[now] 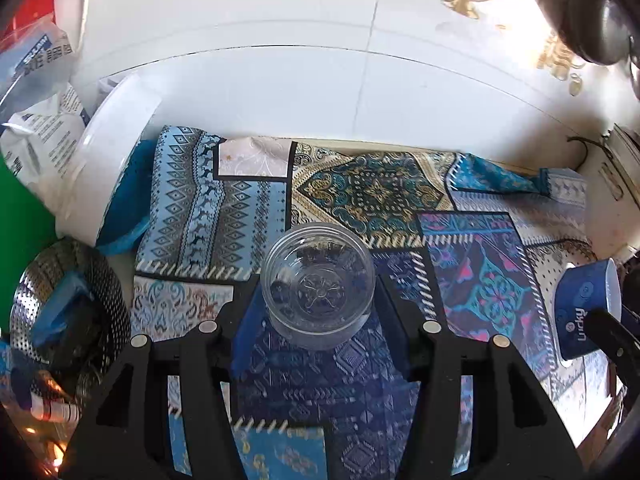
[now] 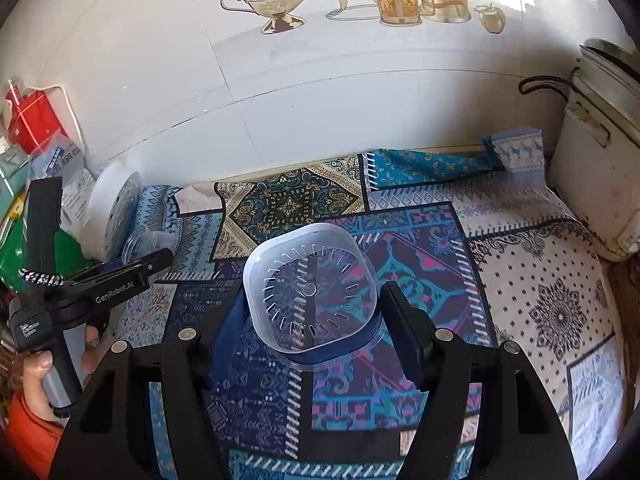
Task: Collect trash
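Note:
My left gripper (image 1: 318, 300) is shut on a clear round plastic cup (image 1: 318, 286), seen bottom-on, held above the patterned blue cloth (image 1: 224, 208). My right gripper (image 2: 310, 300) is shut on a clear square plastic container with a slotted bottom (image 2: 310, 288), also held above the cloth (image 2: 540, 280). In the right wrist view the left gripper's body (image 2: 80, 292) shows at the left with the clear cup (image 2: 148, 242) between its fingers. In the left wrist view a blue "Lucky" tub (image 1: 586, 308) shows at the right edge, at the right gripper's finger (image 1: 612, 332).
A perforated steel basket (image 1: 68, 312) holding blue scraps sits at the left. A white round perforated lid (image 2: 114, 216) leans beside bags and packets (image 1: 40, 136). A white tiled wall (image 1: 320, 80) stands behind. A cream pot (image 2: 596, 168) stands at the right.

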{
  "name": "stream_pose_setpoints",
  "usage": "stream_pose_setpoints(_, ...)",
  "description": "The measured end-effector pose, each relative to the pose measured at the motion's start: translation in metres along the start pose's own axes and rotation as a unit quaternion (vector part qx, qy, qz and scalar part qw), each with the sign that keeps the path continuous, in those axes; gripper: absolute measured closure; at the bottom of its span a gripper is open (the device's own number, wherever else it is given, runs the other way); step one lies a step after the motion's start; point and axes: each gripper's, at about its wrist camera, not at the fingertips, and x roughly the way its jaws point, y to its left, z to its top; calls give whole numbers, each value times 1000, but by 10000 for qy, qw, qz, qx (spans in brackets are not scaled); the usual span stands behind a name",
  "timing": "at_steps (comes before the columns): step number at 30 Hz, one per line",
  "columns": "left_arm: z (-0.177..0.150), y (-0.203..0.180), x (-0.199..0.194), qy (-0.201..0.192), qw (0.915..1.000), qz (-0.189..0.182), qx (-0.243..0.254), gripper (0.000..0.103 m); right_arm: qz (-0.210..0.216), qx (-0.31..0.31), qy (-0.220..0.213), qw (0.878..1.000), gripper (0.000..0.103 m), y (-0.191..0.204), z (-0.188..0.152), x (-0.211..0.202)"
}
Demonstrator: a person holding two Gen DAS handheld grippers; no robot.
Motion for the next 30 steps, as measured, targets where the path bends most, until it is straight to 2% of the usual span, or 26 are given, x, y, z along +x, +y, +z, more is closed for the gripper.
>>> stream_pose_setpoints(9, -110, -15, -97, -262, 9996, -107, -8, 49, -93, -136, -240, 9996, 40, 1, -85, -81)
stream_pose_setpoints(18, -226, -49, -172, -323, 9995, -15, 5, 49, 12, -368, -82, 9993, 40, -9, -179, -142)
stream_pose_setpoints(25, -284, -99, -197, -34, 9993, -301, 216, 49, -111, -252, 146, 9995, 39, -35, -230, -189)
stream_pose_setpoints(30, -322, -137, -194, 195, 9976, -497, 441, 49, -281, -204, 316, 9989, 39, -63, -255, -200)
